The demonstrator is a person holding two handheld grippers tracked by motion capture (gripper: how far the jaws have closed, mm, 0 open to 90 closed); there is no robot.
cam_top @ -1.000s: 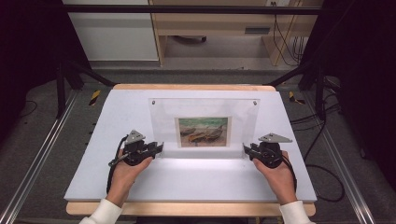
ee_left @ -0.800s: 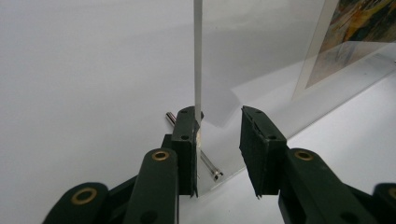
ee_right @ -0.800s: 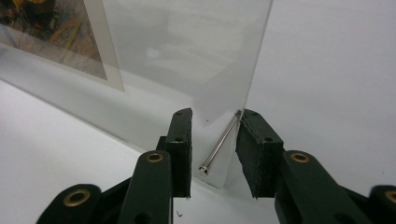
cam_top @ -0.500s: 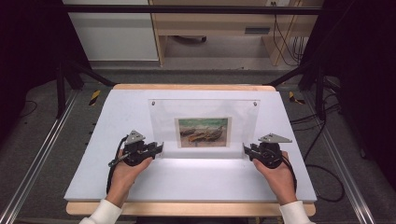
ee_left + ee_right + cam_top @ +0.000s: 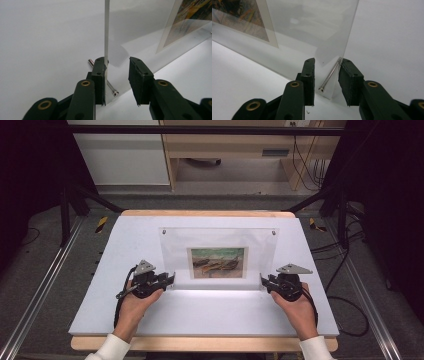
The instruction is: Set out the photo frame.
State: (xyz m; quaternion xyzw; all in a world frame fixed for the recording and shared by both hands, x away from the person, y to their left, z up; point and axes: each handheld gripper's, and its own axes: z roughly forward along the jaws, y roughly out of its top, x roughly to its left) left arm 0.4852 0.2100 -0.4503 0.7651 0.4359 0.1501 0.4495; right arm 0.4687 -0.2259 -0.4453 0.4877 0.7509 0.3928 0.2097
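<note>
A clear acrylic picture frame (image 5: 218,257) stands upright mid-worktop (image 5: 125,245). Left gripper (image 5: 116,80) and right gripper (image 5: 326,78) straddle its lower corners, jaws released; close views reveal metal standoff pins (image 5: 330,75).

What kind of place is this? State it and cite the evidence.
Probably a lab recording station: a white table inside a black metal frame, loose cables on the grey floor, with a clear picture frame as prop.
</note>
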